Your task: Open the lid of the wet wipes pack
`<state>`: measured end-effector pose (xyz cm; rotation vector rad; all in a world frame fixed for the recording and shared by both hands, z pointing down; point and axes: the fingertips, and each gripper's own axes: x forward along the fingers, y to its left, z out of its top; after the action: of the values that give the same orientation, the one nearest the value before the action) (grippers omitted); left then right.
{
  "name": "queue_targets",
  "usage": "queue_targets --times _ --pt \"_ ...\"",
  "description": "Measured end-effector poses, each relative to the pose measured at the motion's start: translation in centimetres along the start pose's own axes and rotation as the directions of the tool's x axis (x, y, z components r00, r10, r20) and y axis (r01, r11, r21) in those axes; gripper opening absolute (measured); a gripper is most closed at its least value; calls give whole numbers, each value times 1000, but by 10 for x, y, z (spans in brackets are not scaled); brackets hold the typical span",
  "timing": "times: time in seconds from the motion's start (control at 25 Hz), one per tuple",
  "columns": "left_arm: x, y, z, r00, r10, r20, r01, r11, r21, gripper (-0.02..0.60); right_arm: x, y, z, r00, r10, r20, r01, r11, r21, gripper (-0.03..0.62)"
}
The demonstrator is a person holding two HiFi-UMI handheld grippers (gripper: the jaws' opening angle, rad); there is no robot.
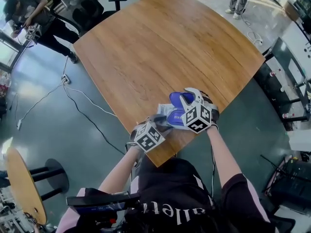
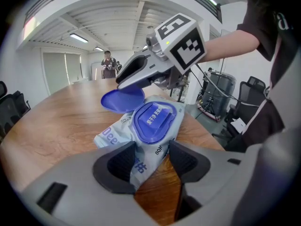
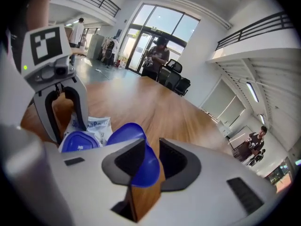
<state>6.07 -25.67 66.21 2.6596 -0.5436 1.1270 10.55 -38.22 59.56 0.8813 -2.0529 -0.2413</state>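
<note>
The left gripper (image 2: 153,160) has its jaws clamped on the near end of the wet wipes pack (image 2: 113,133). The soft film is pinched and creased between the dark pads. The right gripper (image 3: 151,160) has its jaws apart. The blue lid (image 3: 141,171) stands between them, against one pad with a gap at the other, so it is bracketed rather than squeezed.

The lid looks raised and tipped back, so the opening seems nearly or fully done. The main risk, as I judge it, is the lid flopping or springing back over the blue ring (image 2: 155,121) if the right jaws draw off before the hinge has settled. A second risk is the film slipping out of the left jaws. They hold only a thin end, and a tug on the lid toward 12 o'clock could drag the whole pack. In the head view the pack (image 1: 170,116) sits at the corner of the counter (image 1: 160,47) nearest the person, at about 6 o'clock, so a slide could carry it over the edge.

In the left gripper view the pack runs from the jaws toward 12 o'clock. The ring is just beyond the pads, and the lid (image 2: 123,99) is hinged up at 11 o'clock under the right gripper's jaws. In the right gripper view the pack (image 3: 94,125) lies at 10 o'clock of the jaws.
</note>
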Motion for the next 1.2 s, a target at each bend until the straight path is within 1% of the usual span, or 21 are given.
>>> queue_targets --times 0.12,0.24,0.32,0.44,0.52,0.6,0.68,0.8,0.92,1.08,1.2 --pt "-1 0 -1 1000 -5 0 5 1000 -11 230 -24 -7 10 997 -35 63 29 996 89 100" --pt "0 1 1 1000 -4 6 4 1000 -10 230 -55 0 9 992 -63 112 40 981 192 100" --pt "-1 1 0 1000 -3 9 3 1000 -10 230 -74 15 2 990 -64 122 30 964 264 100" --pt "-5 1 1 999 -8 40 9 999 -32 230 -99 47 -10 990 -47 131 -5 928 372 100" --pt "-10 0 1 999 -3 41 5 999 -47 230 -109 67 -20 991 -31 131 -26 909 416 100" --pt "-15 -4 2 999 12 38 -11 999 -37 230 -117 80 -31 993 -22 116 -31 900 435 100" --pt "-22 -12 6 998 28 51 -26 999 -28 230 -124 89 -38 993 -22 112 -31 893 448 100" --pt "-36 -25 9 995 49 87 -45 998 -45 230 -131 102 -34 991 -21 133 -40 896 441 100" --pt "-51 -42 7 992 52 116 -45 997 -69 230 -133 114 -25 988 -5 155 -65 893 445 100" --pt "-78 -66 10 986 40 159 -20 992 -126 230 -141 126 -8 986 -10 165 -65 895 441 100" --pt "-107 -78 13 976 58 211 -18 982 -186 230 -152 142 6 984 -10 176 -72 888 455 100"
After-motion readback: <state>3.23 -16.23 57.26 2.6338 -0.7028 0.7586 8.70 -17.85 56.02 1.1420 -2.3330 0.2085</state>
